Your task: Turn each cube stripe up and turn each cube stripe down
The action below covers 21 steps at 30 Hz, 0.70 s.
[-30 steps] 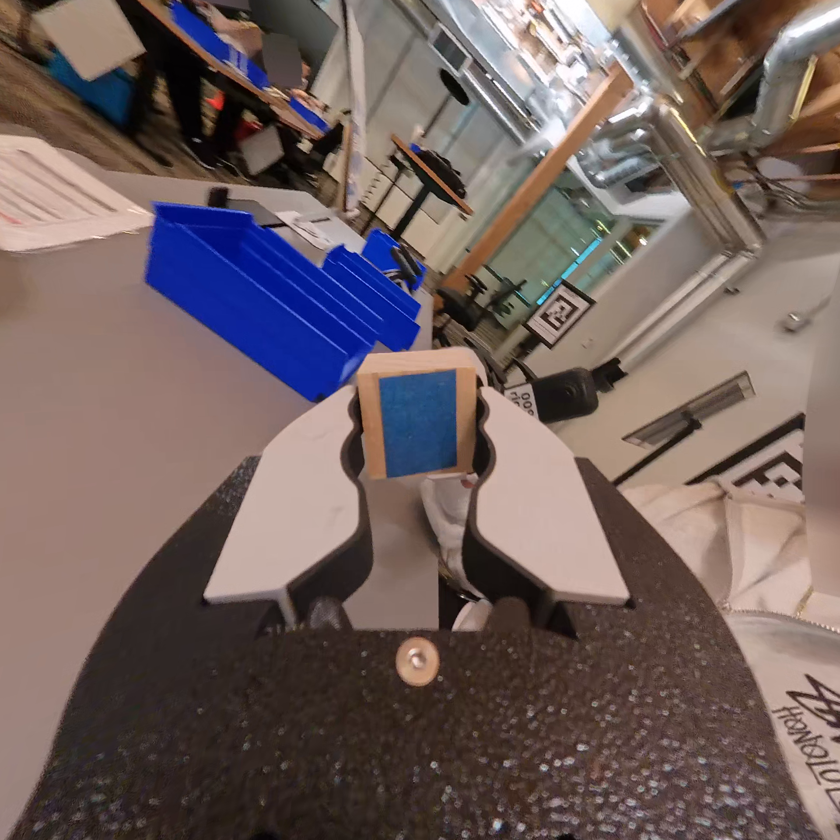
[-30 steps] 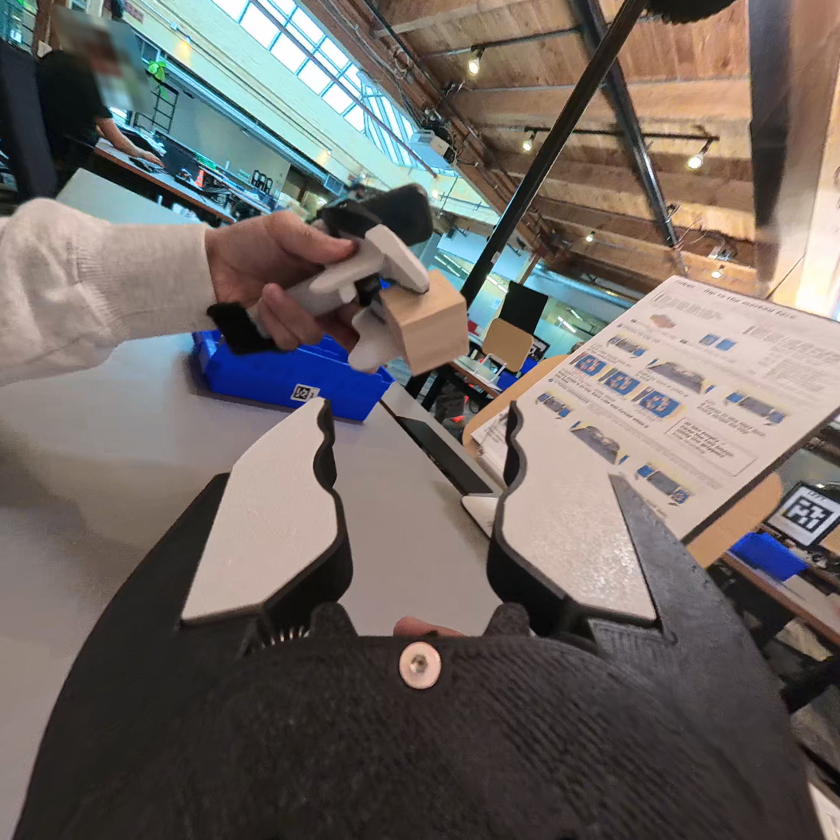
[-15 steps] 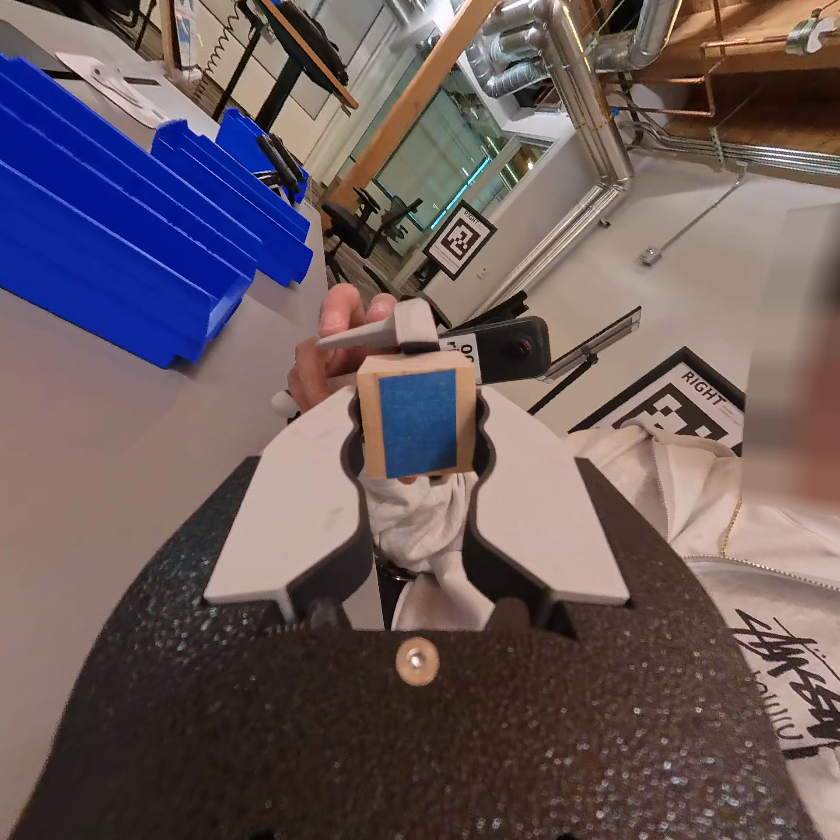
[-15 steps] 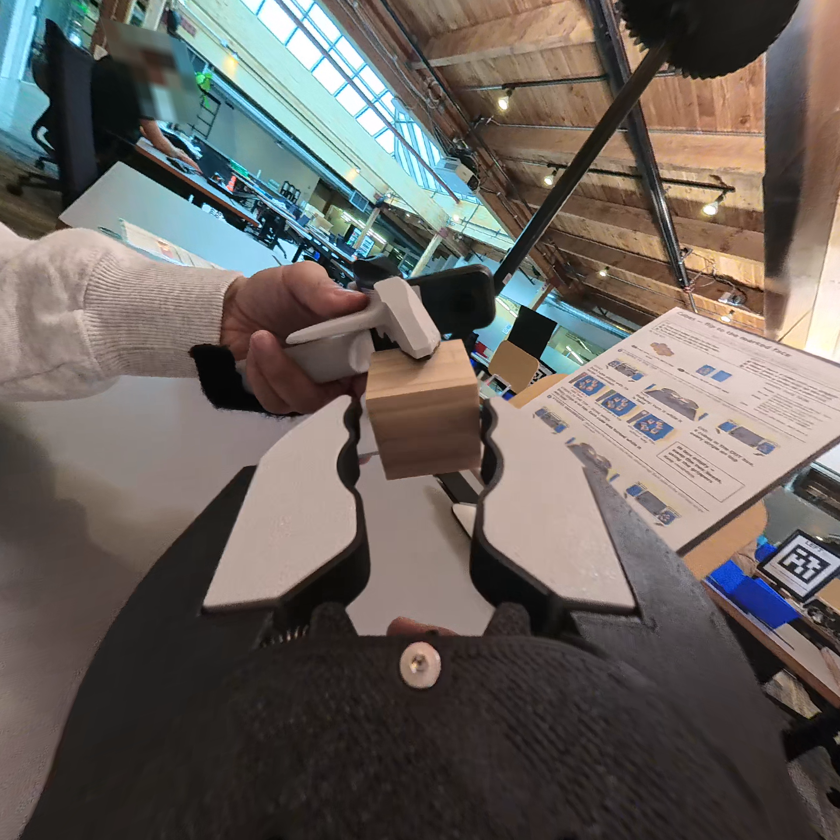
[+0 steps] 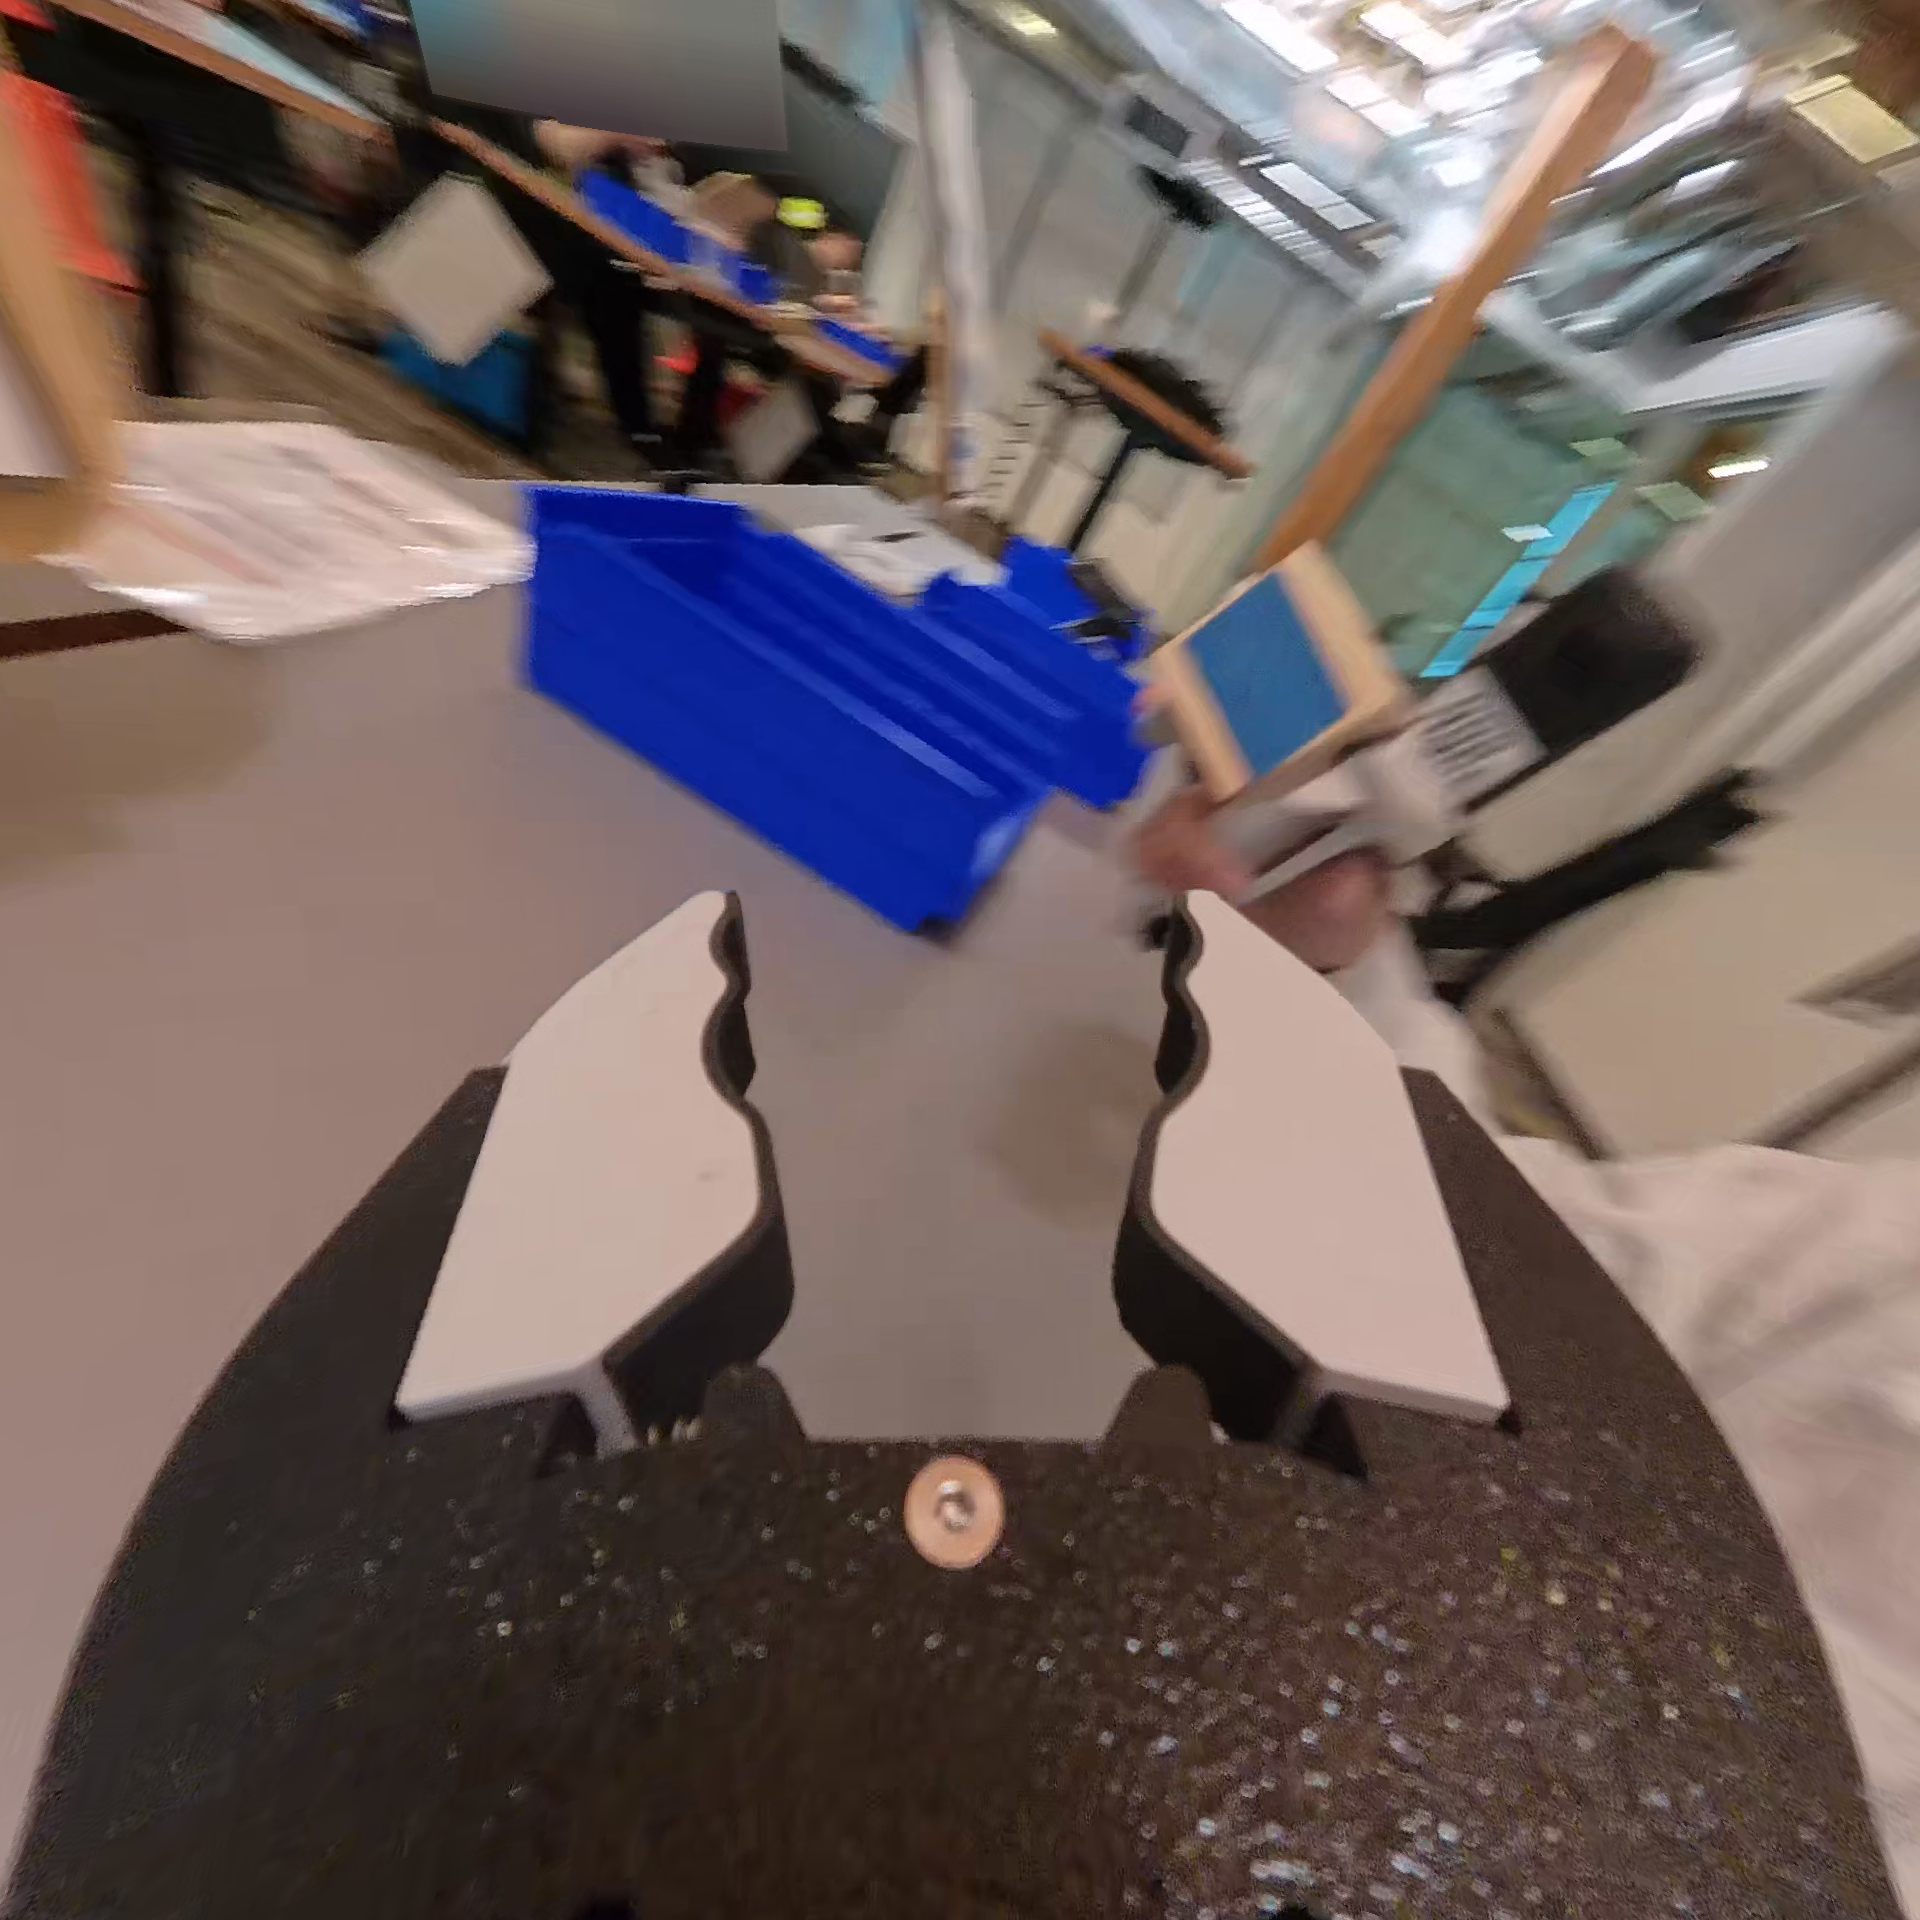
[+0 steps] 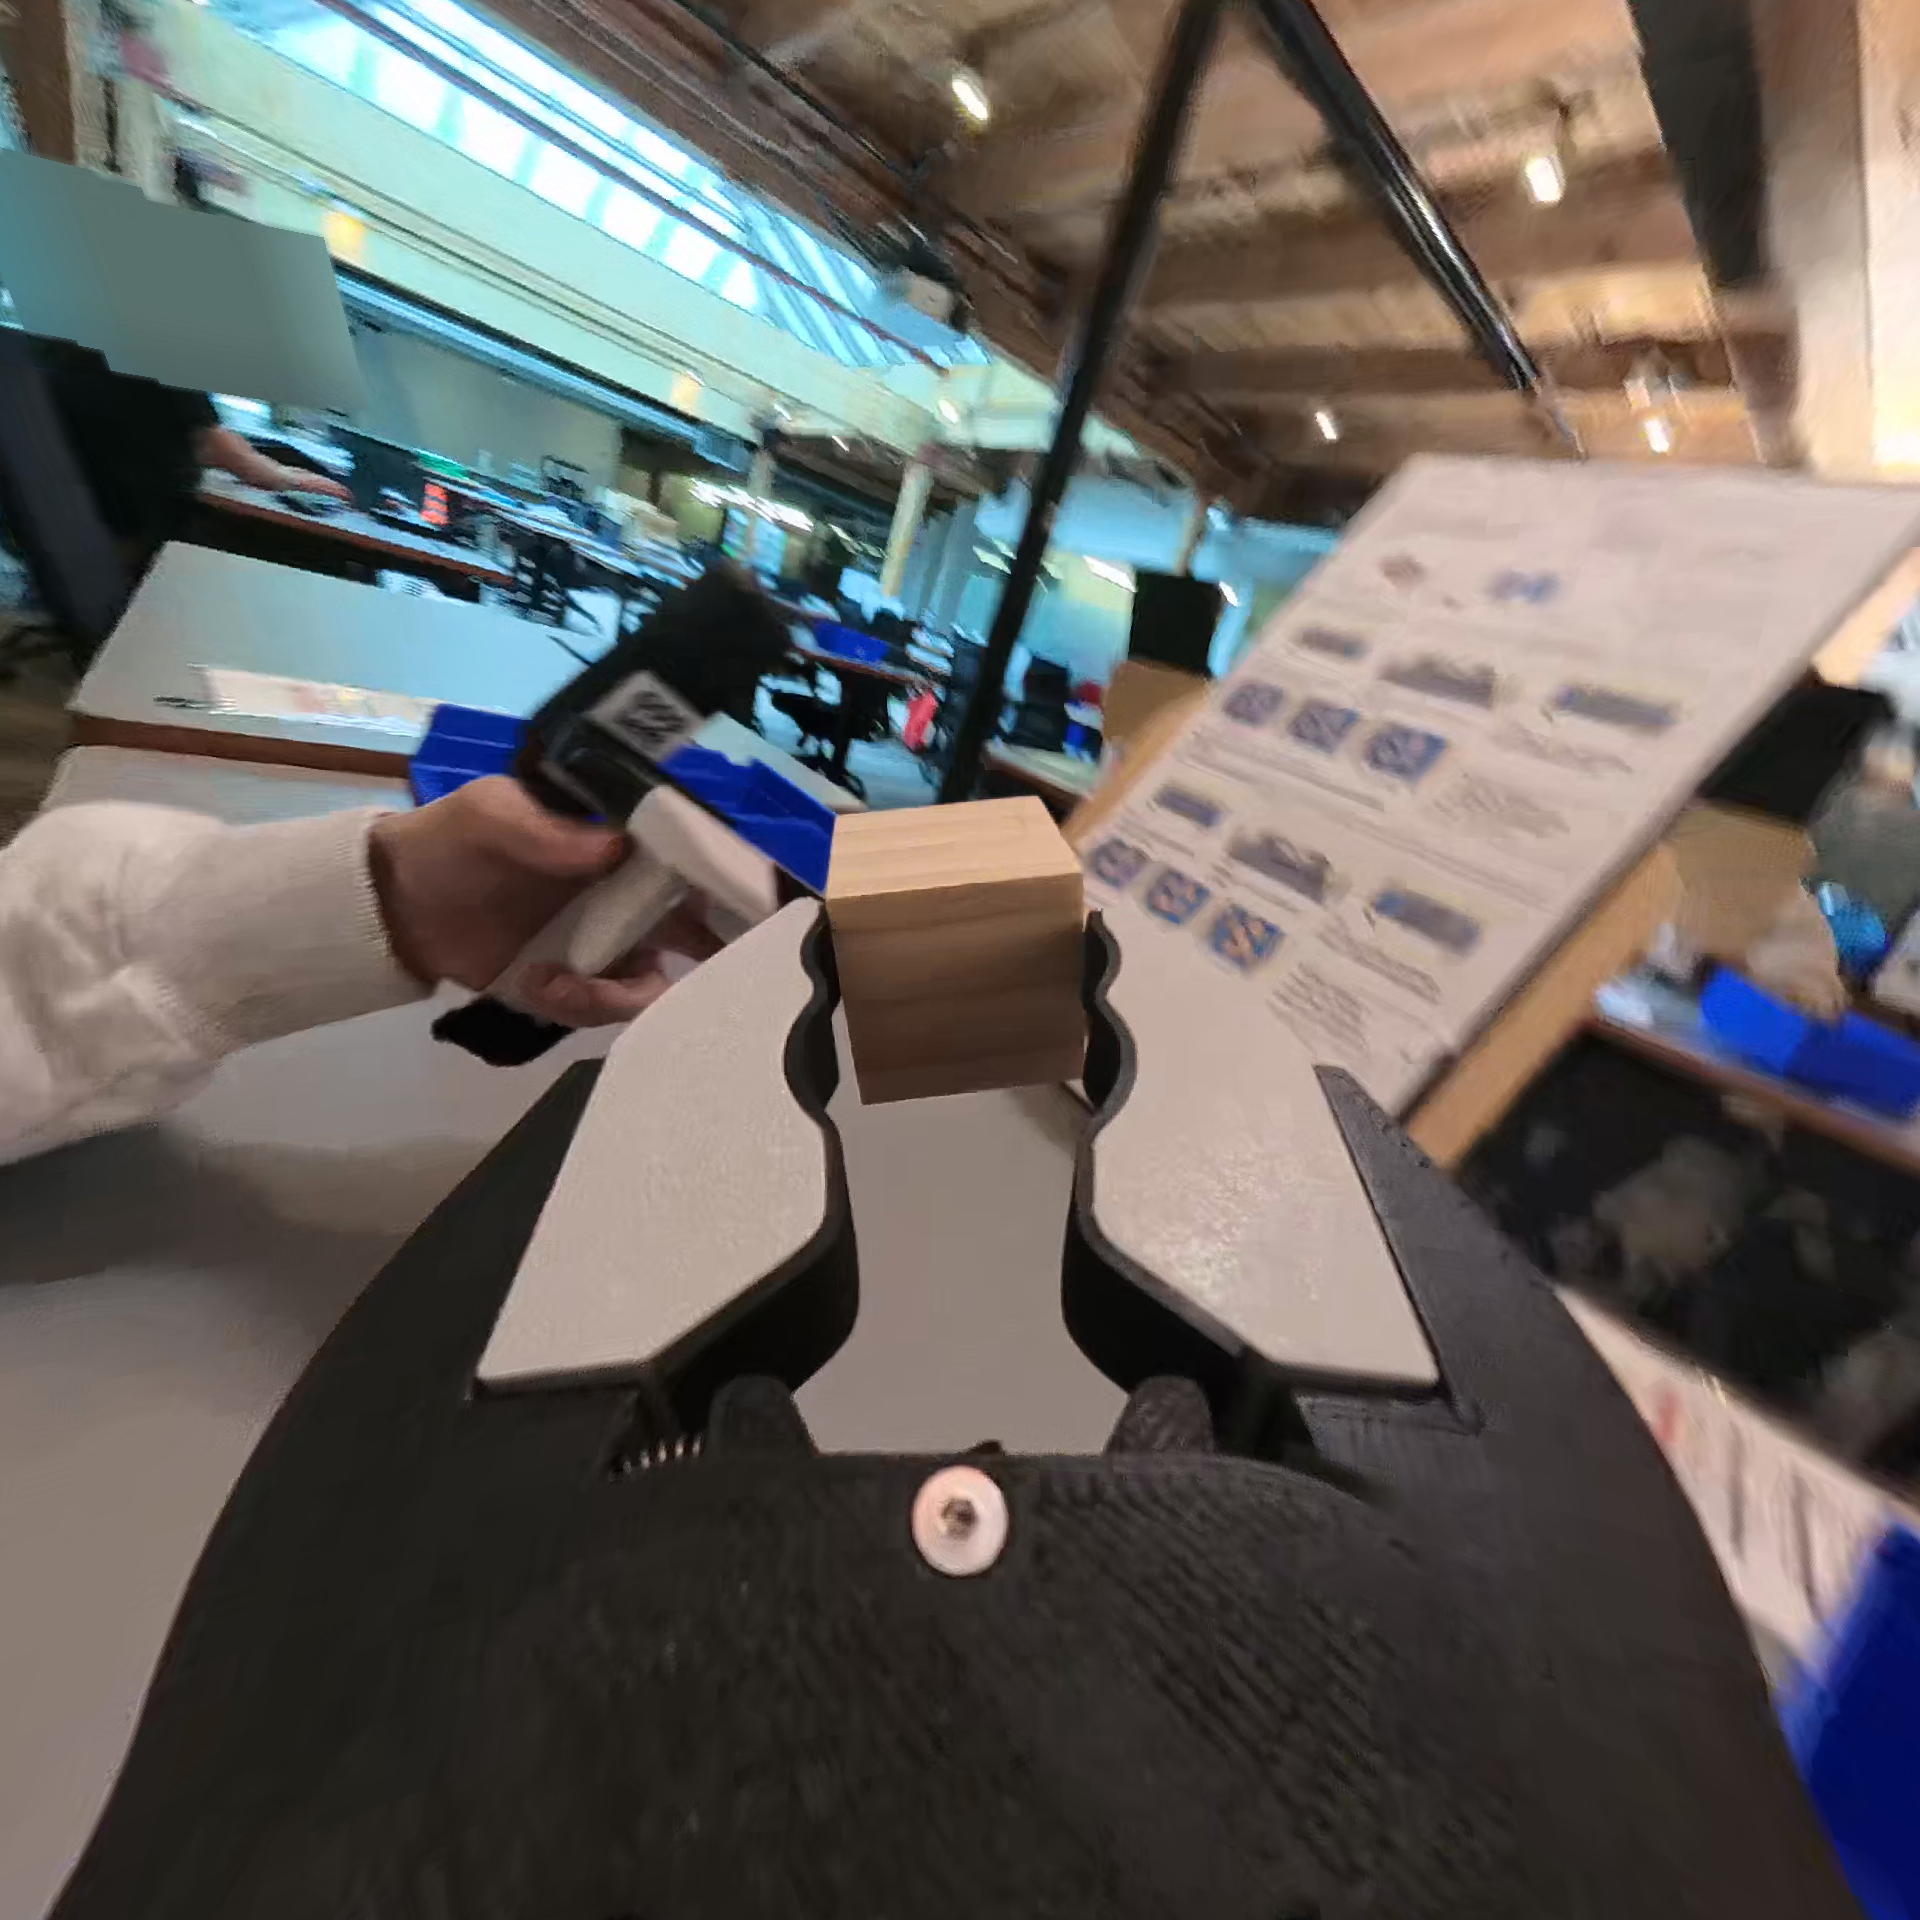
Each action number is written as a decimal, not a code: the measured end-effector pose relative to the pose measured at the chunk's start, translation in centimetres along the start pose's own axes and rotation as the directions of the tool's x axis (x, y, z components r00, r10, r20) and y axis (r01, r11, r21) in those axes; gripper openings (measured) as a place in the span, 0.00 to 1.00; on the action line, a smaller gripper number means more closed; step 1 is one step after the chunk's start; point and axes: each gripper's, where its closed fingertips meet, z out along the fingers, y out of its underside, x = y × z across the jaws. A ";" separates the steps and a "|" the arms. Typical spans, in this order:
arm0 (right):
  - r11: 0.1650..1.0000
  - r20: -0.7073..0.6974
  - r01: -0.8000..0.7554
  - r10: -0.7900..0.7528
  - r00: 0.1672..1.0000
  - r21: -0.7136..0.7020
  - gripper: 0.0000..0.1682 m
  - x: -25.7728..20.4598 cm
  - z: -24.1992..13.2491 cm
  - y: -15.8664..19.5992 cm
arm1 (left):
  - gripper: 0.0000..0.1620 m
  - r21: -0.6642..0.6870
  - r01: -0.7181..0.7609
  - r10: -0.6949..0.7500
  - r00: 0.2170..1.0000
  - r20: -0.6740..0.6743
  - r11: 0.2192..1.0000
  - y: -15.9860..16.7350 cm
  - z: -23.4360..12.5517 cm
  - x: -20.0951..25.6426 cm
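Note:
My right gripper [image 6: 956, 961] is shut on a wooden cube [image 6: 961, 956] and holds it in the air above the grey table [image 6: 260, 1299]. The faces toward me are plain wood. In the left wrist view the same cube [image 5: 1273, 686] shows its blue stripe face, held by the right gripper off to the upper right. My left gripper [image 5: 956, 945] is open and empty over the table [image 5: 312, 935]. It also shows at the left of the right wrist view [image 6: 665, 831], in a hand, clear of the cube.
Blue bins [image 5: 790, 686] stand on the table ahead of the left gripper, with papers [image 5: 281, 530] behind them. An instruction board [image 6: 1507, 790] leans at the right. A white sleeve [image 6: 156, 956] reaches in from the left.
The cube passed from my left gripper to my right. The right pads closed on it, then the left jaws opened and drew back to the left.

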 end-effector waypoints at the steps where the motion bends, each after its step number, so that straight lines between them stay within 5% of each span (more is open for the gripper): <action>1: 0.999 -0.037 -0.033 0.031 0.999 -0.039 0.27 1.5 -0.8 0.2 | 0.48 -0.009 -0.034 0.035 0.995 0.099 0.999 0.6 -0.1 -1.8; 6: 0.978 -0.020 -0.089 0.087 0.996 -0.186 0.27 7.2 -4.8 -0.5 | 0.50 -0.100 -0.165 0.193 0.866 0.461 0.981 3.8 -0.8 -8.8; 11: 0.863 -0.070 -0.116 0.094 0.993 -0.491 0.27 15.3 -9.1 0.9 | 0.49 -0.240 -0.203 0.308 0.752 0.582 0.949 6.1 -0.8 -10.7; 13: 0.747 -0.204 -0.216 0.110 0.973 -0.629 0.27 19.1 -11.2 2.7 | 0.48 -0.326 -0.249 0.404 0.686 0.605 0.912 6.7 -1.1 -11.1; 16: 0.465 -0.437 -0.457 0.158 0.886 -0.758 0.27 22.4 -14.5 6.6 | 0.48 -0.416 -0.297 0.506 0.604 0.615 0.860 7.1 -1.5 -11.5; 21: 0.093 -0.598 -0.612 0.140 0.789 -0.785 0.27 23.8 -16.6 13.1 | 0.48 -0.456 -0.238 0.501 0.586 0.637 0.858 8.3 -1.9 -12.2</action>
